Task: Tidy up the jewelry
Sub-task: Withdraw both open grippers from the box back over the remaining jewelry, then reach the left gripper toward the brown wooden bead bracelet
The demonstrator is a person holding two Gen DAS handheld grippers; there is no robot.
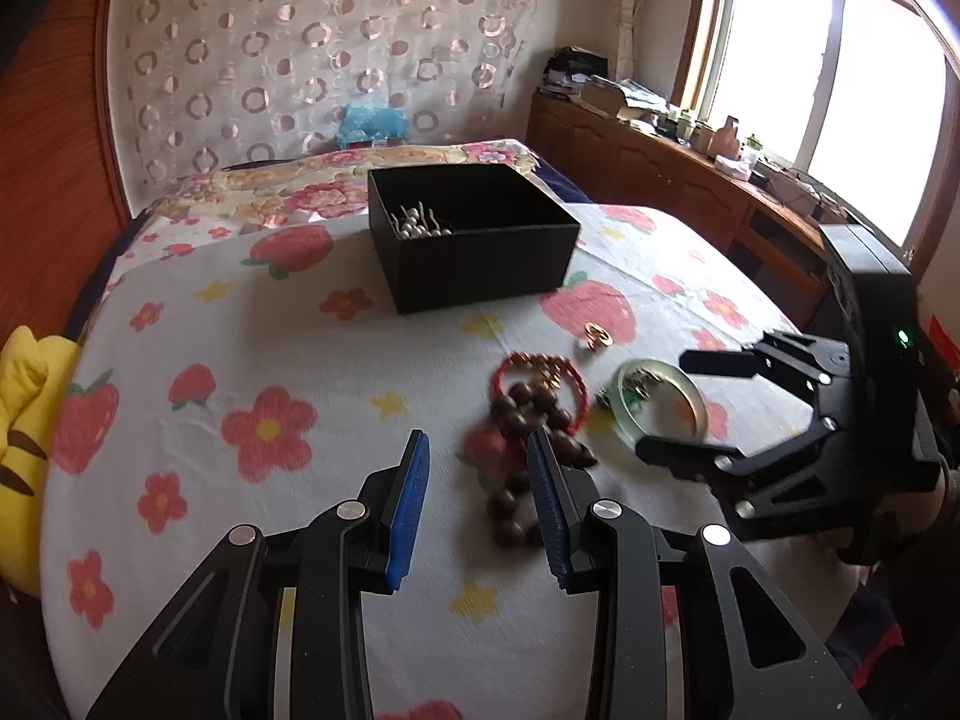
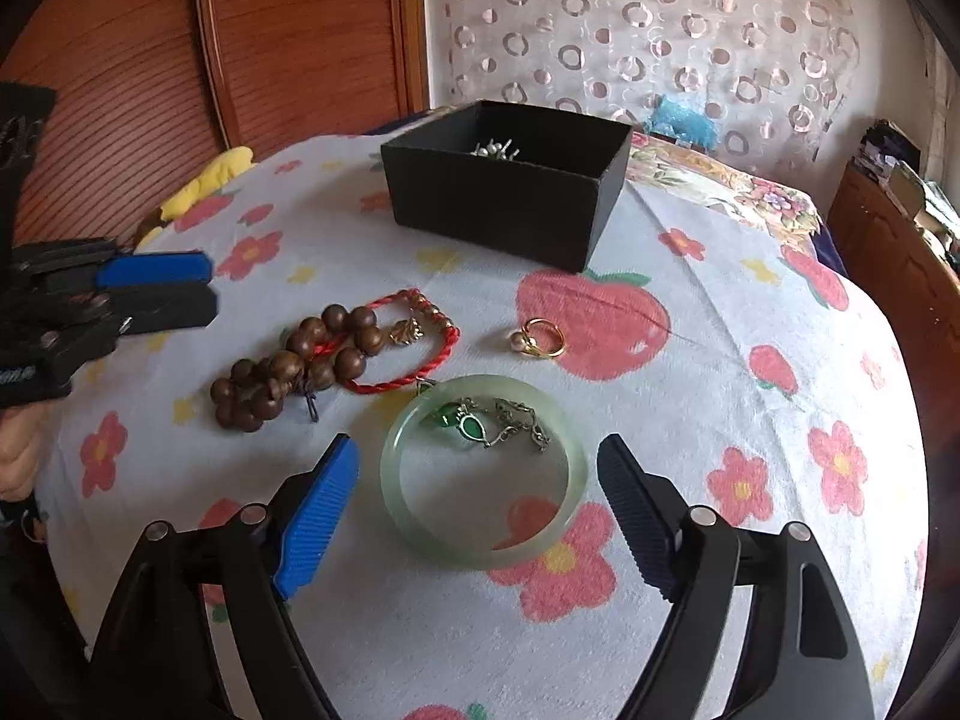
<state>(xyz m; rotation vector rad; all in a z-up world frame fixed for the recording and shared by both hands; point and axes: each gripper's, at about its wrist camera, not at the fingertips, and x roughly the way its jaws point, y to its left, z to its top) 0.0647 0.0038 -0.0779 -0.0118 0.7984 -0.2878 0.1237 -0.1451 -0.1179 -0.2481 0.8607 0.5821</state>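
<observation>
Left tongs [image 1: 478, 450] spread over wooden beads [image 2: 288, 363], right tongs [image 2: 478, 462] spread round jade bangle [image 2: 480, 546], gold ring [image 2: 538, 337] sharp only in right view

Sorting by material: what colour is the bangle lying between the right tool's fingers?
The bangle is pale translucent green, clearest in the right wrist view.

Bare floral cloth [image 2: 750, 324] right of the jewelry; black box [image 2: 504, 204] behind; beads [image 2: 288, 366] crowding left.

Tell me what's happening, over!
Left gripper open over wooden beads. Right gripper open around jade bangle. Black box beyond, path clear.
</observation>
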